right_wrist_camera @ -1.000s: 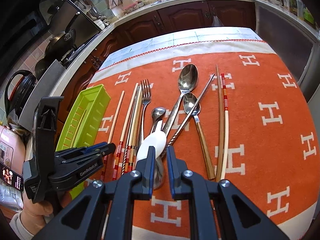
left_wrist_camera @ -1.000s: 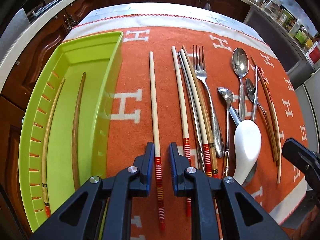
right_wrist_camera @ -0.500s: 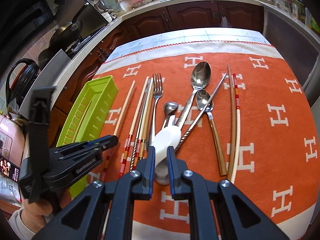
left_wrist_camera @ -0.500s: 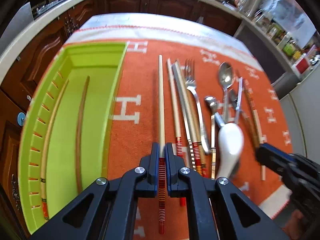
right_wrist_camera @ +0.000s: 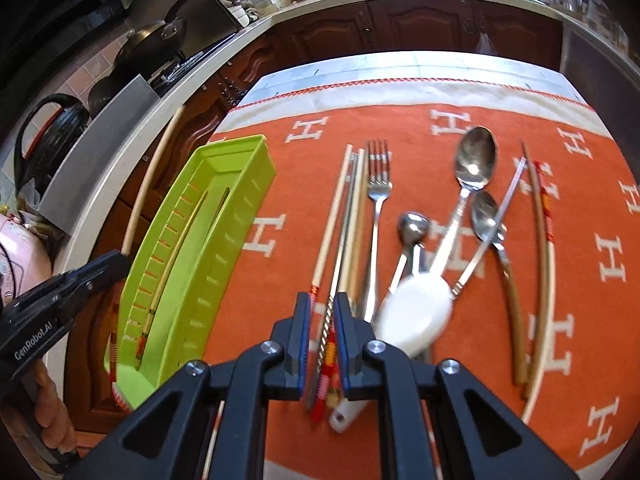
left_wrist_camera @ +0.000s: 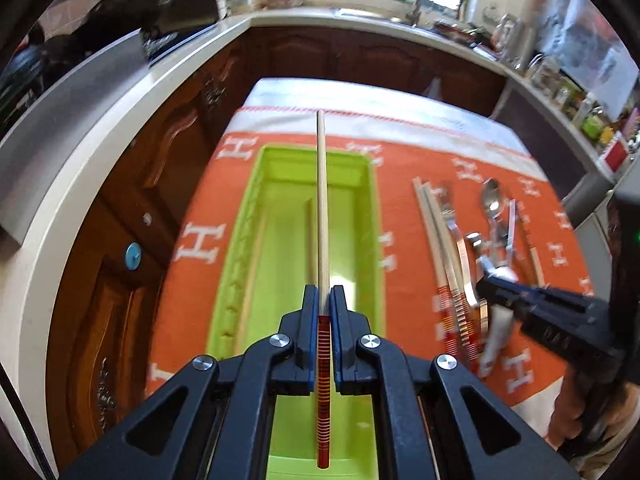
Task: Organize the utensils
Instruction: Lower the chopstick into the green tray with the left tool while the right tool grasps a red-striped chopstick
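My left gripper [left_wrist_camera: 324,300] is shut on the red-striped end of a light wooden chopstick [left_wrist_camera: 322,200] and holds it in the air, lengthwise above the lime-green tray [left_wrist_camera: 374,220]. Two chopsticks [left_wrist_camera: 308,232] lie inside the tray. The right wrist view shows the same gripper [right_wrist_camera: 116,260] at the left, with the chopstick [right_wrist_camera: 152,176] slanting up beside the tray [right_wrist_camera: 224,240]. My right gripper [right_wrist_camera: 323,316] hovers over a bundle of chopsticks [right_wrist_camera: 344,220] on the orange cloth. Its jaws stand a narrow gap apart and grip nothing.
On the cloth lie a fork [right_wrist_camera: 376,200], a large spoon [right_wrist_camera: 474,160], smaller spoons, a white ceramic spoon [right_wrist_camera: 416,312] and a chopstick pair [right_wrist_camera: 540,260] at the right. Dark cabinets and a counter with a pan [right_wrist_camera: 156,40] ring the table.
My left gripper closed on the striped chopstick, lifted it off the cloth and carried it left over the tray. My right gripper slid left from the white spoon to the chopstick bundle.
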A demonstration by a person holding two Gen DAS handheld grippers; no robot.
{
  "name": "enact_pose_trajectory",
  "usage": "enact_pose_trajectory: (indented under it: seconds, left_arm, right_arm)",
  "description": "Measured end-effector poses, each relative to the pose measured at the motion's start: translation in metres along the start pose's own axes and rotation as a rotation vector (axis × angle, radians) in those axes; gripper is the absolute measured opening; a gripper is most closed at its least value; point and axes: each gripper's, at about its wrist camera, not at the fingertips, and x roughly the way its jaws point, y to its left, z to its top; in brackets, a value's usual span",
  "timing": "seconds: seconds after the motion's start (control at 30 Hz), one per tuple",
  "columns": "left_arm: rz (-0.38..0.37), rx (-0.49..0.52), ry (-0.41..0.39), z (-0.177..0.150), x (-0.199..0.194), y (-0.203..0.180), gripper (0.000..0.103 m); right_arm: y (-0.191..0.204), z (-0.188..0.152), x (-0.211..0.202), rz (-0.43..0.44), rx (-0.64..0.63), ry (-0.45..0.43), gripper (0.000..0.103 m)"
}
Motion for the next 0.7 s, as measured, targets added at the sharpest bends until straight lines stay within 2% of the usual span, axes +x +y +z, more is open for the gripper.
enact_pose_trajectory:
  seconds: [0.1,0.27,0.33,0.4,0.7]
  left_arm:
    - [0.007,-0.014,0.035,-0.005,0.013,0.011,0.004]
    - [-0.024,-0.028,0.061,-0.013,0.024,0.018,0.006]
    - [-0.039,-0.038,0.058,-0.014,0.026,0.018,0.021]
    - [-0.038,-0.053,0.047,-0.014,0.026,0.022,0.03]
    - [-0.035,-0.077,0.01,-0.011,0.016,0.032,0.031]
  right_arm:
    - [0.005,0.005,0.014,-0.013,0.005,0.021,0.012]
    - [0.008,0.008,0.031,-0.043,0.001,0.055,0.012]
    - [0.009,0.009,0.034,-0.052,0.002,0.06,0.012]
    - [0.011,0.01,0.037,-0.056,0.004,0.065,0.012]
    - [0.018,0.01,0.051,-0.108,-0.016,0.079,0.012]
